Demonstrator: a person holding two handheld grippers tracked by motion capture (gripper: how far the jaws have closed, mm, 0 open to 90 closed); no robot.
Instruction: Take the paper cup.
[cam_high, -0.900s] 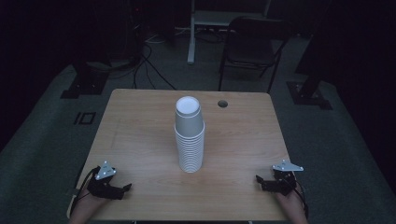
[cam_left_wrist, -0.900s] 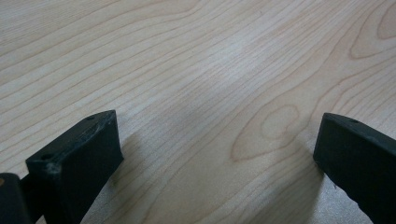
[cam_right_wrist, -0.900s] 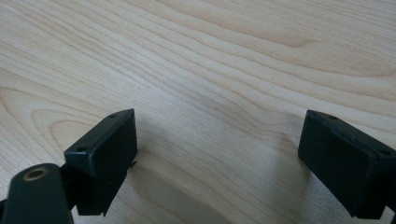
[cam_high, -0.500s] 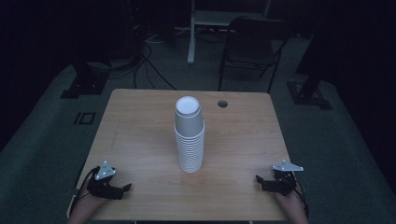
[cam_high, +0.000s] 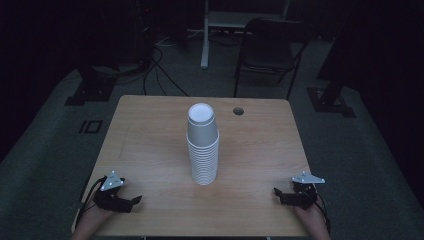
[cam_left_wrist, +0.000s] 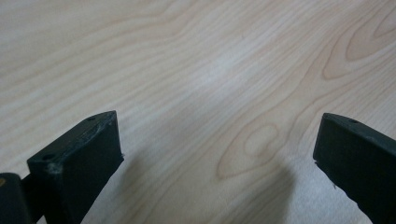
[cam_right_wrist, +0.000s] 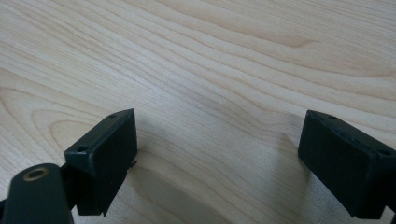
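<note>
A tall stack of white paper cups stands upside down in the middle of the wooden table. My left gripper rests near the table's front left corner, a hand behind it. Its own view has the left gripper open, jaws wide apart over bare wood. My right gripper lies near the front right corner, pointing inward. Seen in its own view, the right gripper is open too, nothing between its jaws. Both grippers are well apart from the cups.
A round cable hole sits in the table's far right part. Behind the table stand a dark folding chair and a white desk frame. Cables run over the dark carpet at the far left.
</note>
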